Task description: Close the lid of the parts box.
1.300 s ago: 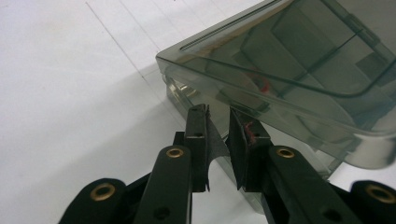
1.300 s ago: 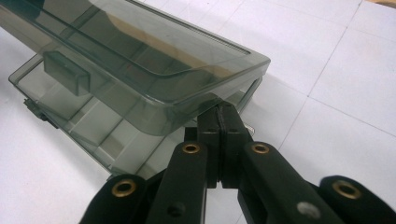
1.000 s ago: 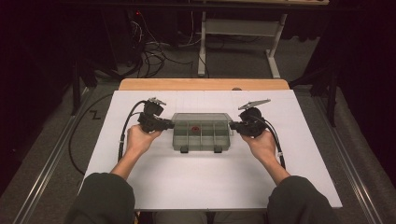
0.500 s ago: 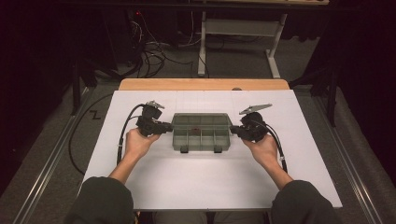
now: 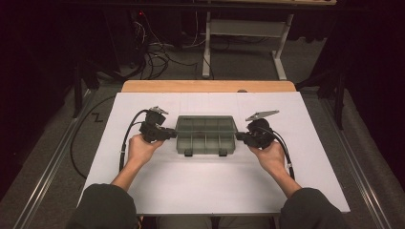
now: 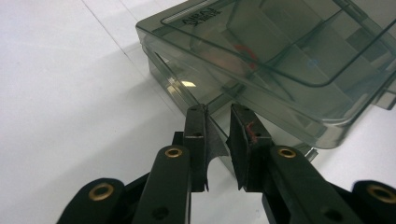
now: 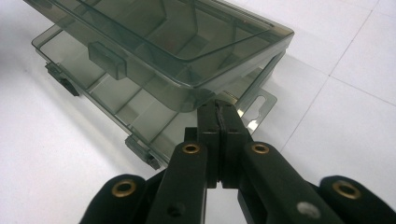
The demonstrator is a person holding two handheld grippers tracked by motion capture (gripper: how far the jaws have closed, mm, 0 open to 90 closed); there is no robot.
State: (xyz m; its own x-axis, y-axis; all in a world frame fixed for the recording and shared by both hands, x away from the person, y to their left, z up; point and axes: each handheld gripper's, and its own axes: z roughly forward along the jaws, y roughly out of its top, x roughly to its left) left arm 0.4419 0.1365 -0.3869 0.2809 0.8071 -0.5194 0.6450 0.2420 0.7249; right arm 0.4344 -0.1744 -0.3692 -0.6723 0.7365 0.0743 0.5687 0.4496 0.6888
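Your smoky clear plastic organiser box sits in the middle of the white counter, a little toward the far edge, with its long side running left to right and its two dark latches facing the near edge. Its lid is lifted: in both gripper views the lid stands clear above the divided tray, tilted, with a gap between the two.

Your left tongs meet the box at its left end. The jaws stand a narrow gap apart and a thin edge of the tray's end wall sits between them; the pads look pressed onto that edge. A small red thing shows through the plastic in one compartment, too blurred to name.

Your right tongs meet the box at its right end, jaws closed all the way together, tips just under the lid's corner and right beside the tray's clear hang tab. I cannot tell whether anything is pinched between them.

Both hands rest on the counter on either side of the box
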